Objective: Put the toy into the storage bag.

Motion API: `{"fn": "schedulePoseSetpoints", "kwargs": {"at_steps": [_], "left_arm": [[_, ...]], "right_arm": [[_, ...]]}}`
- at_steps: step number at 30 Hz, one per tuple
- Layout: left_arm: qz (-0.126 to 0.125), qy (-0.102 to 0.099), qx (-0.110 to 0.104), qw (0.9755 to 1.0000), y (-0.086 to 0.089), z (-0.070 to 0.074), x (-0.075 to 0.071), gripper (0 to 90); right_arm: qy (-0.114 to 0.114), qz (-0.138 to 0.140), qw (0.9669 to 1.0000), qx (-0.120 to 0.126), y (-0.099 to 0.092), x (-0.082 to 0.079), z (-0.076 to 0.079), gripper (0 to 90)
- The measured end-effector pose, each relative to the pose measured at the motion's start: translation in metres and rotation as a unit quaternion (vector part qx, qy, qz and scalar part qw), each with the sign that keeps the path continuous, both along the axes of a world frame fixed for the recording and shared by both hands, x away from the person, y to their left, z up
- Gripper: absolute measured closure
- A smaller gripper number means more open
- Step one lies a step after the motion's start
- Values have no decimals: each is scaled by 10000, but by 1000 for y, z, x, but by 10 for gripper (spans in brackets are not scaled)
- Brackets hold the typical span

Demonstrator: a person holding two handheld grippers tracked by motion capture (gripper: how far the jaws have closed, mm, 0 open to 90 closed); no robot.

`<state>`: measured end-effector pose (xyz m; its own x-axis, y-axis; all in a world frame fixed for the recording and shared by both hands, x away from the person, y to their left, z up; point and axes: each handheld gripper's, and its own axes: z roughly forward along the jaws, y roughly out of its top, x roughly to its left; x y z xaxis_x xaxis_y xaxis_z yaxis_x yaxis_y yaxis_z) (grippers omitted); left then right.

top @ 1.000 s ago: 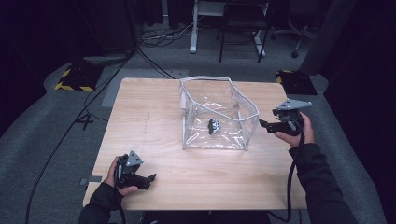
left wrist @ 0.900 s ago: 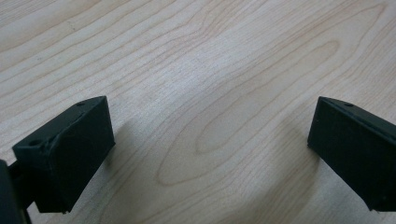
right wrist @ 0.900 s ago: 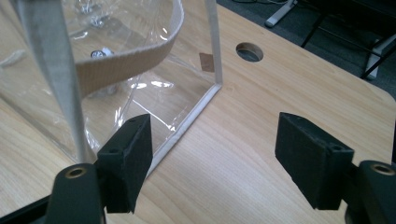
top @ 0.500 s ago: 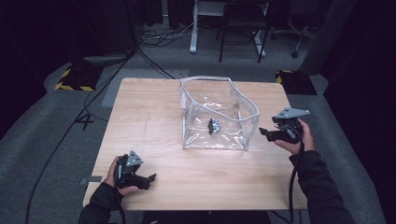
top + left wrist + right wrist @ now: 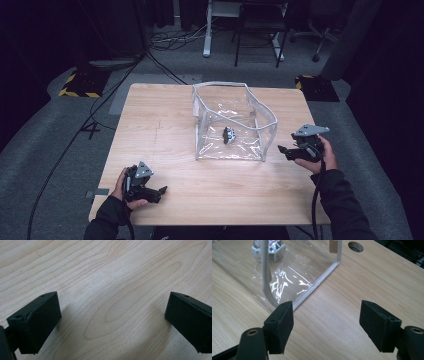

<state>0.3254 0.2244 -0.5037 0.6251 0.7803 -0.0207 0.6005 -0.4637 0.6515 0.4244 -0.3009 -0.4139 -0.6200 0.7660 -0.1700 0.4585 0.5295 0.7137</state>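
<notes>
Lowering my right gripper (image 5: pixel 283 149) beside the clear pouch (image 5: pixel 235 122), jaws wide, empty; small toy (image 5: pixel 229 134) inside; left gripper (image 5: pixel 162 190) parked open on the table (image 5: pixel 165 115).

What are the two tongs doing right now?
Left tongs: open, empty, over bare table.
Right tongs: open, empty, beside the clear bag.

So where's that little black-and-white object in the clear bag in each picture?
High view: the small object lies mid-table on the floor of the clear bag.
Right gripper view: it sits top left, behind the bag's wall.
Left gripper view: bare wooden table between the jaws.
Shared landmark: the bag's white edging.
</notes>
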Motion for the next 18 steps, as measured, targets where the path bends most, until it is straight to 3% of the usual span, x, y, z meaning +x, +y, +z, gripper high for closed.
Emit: {"fn": "schedulePoseSetpoints", "kwargs": {"at_steps": [10,18], "left_arm": [[0,4,-3,10000,0,0,0,6],[15,3,-3,10000,0,0,0,7]], "right_arm": [[71,32,9999,-144,-5,-10,-16,280],[154,1,9998,-105,-10,-20,-28,278]]}}
